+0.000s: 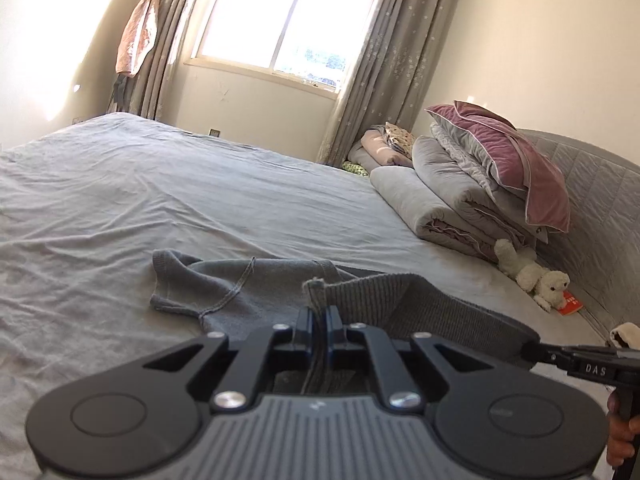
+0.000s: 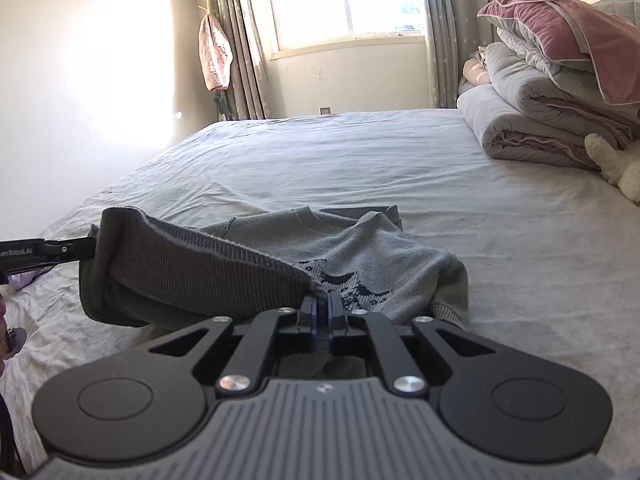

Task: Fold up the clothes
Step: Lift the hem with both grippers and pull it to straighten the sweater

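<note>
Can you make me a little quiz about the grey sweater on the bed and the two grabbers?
1. True or false: both grippers are shut on the sweater.
2. Which part do they hold: A collar, B ribbed hem, C sleeve?
3. What white toy lies by the folded quilts?

Key:
1. True: left gripper and right gripper both pinch it.
2. B, the hem.
3. A plush toy.

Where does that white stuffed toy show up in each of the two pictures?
Left wrist view: the white stuffed toy lies at right of centre, below the folded bedding.
Right wrist view: only part of it shows at the right edge.
Shared landmark: the purple pillow atop the bedding.
</note>
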The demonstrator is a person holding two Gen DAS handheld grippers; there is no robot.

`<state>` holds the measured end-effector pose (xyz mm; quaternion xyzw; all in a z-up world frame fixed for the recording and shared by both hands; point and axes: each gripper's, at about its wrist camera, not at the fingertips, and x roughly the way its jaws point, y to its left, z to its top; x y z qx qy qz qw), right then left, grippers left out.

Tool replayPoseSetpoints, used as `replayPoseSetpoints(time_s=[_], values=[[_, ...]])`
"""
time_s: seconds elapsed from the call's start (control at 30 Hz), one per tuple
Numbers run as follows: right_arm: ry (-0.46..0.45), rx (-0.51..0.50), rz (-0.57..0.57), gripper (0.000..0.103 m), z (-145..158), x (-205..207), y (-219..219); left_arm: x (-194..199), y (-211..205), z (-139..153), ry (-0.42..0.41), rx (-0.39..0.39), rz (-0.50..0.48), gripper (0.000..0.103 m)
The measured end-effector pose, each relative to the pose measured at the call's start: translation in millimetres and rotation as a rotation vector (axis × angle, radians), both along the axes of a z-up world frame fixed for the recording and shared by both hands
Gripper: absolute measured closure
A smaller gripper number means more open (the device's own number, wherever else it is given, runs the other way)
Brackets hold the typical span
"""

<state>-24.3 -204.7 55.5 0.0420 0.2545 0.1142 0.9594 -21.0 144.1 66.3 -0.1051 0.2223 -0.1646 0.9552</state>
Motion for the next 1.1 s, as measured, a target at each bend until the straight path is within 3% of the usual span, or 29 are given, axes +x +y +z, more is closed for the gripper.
replayPoseSetpoints(time_s=[0.23,0.5,0.77,1.1], values=[[-0.085,-0.12,0.103,0.098,27.7,-29.9,-3.2,-55.1,7.9,5.7,-0.098,0.179,-0.156,0.099],[-0.046,-0.222,0.266,0.098,20.2,-62.5,-2.4,-90.3,22.4,-16.3,-0.038,0.284,-0.284,0.099],[0.032,-0.301,0.43,0.098,-7.9,-93.1,16.2,-107.1,21.6,-47.4,0.048,0.47,-0.371,0.099],[0.11,-0.239,0.422,0.097,-41.4,-94.2,28.3,-104.6,22.0,-83.9,0.168,0.527,-0.345,0.099]])
